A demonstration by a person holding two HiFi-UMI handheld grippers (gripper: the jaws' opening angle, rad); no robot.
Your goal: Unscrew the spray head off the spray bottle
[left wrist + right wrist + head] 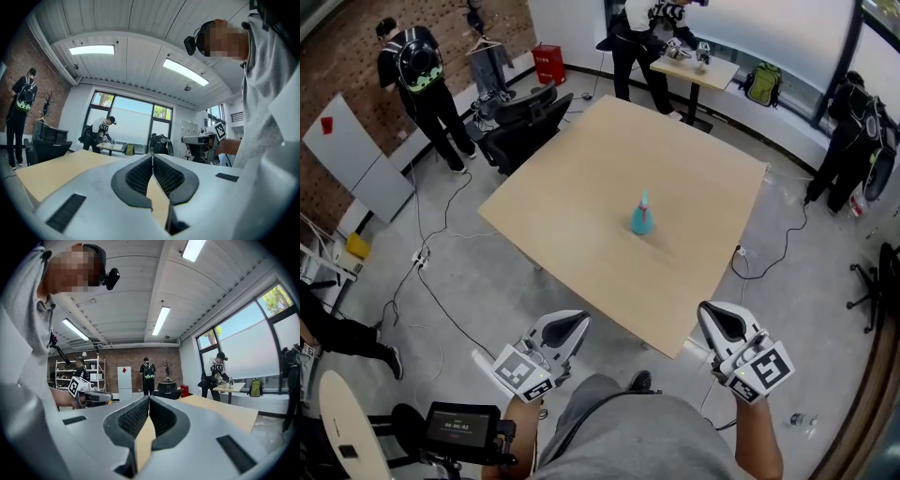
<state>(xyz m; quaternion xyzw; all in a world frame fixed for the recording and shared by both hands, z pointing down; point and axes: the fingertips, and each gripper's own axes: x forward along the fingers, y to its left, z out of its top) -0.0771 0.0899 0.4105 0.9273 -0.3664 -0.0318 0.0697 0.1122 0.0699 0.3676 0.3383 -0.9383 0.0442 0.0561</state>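
Standing upright near the middle of the bench point(572, 178), the one spray bottle point(641, 216) has its long axis vertical, base on the wood and spray head on top. It is too small in the head view to tell which way the nozzle faces. Its body is teal and flares out toward the base, narrowing upward to a paler head with a hint of pink at the very tip. The bench is a single large square of light wood, set cornerwise to the person, with one corner at the near right. Two grippers are held off its near edge, well apart from the bottle. The left gripper point(572, 325) is at the near left and the right gripper point(717, 319) at the near right, each carrying one marker cube. Each gripper's own view shows its dark ribbed pads pressed flat against each other, so both are closed on themselves and hold no object. Around the room three other people stand. One with a green-patterned backpack point(417, 84) is at the far left by the brick wall. One point(642, 37) is bent over a small far table point(698, 70). One in dark clothes point(853, 141) is at the far right. A leg of a fourth person point(342, 336) shows at the left edge. One black office chair point(525, 117) stands beside the bench's far-left side.
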